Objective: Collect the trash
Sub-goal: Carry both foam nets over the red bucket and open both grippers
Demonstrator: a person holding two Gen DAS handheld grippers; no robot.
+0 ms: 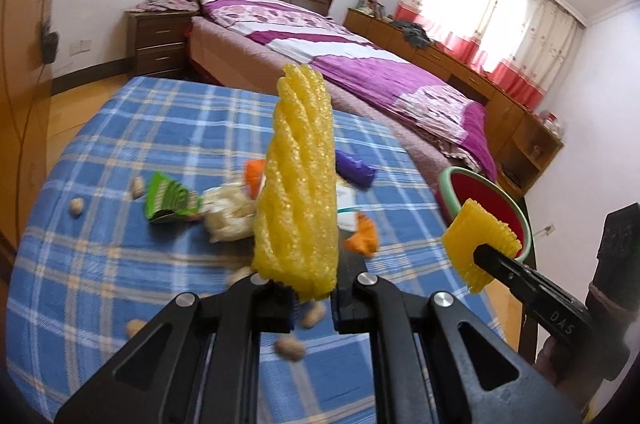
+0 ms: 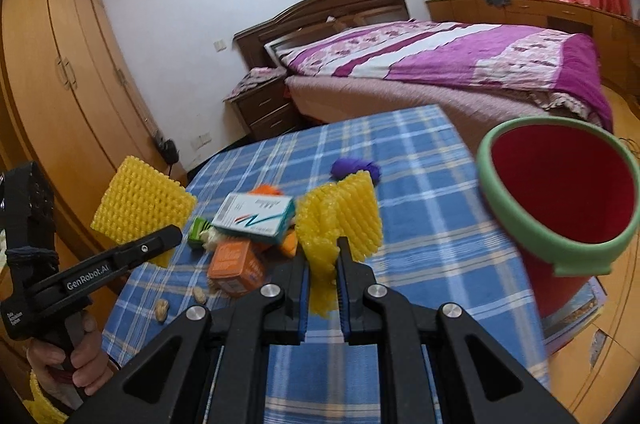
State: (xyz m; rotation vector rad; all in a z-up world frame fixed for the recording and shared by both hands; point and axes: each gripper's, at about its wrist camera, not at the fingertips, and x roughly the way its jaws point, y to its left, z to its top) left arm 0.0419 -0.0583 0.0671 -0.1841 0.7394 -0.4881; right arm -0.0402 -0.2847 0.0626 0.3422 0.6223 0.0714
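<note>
Yellow foam fruit netting (image 1: 298, 192) is pinched in the left claw (image 1: 306, 288) and another piece (image 2: 340, 220) in the right claw (image 2: 322, 264), likely for the red, green-rimmed bin (image 2: 560, 184).

We look from both wrists, close above the checked table (image 1: 120, 128), angled down along each tool's fingers (image 1: 276, 298) toward the bed (image 1: 360, 56). The left view faces right toward the window (image 1: 500, 16); the right view faces left toward the wardrobe (image 2: 52, 64). Both share the table, bed and red bin (image 2: 560, 184).
</note>
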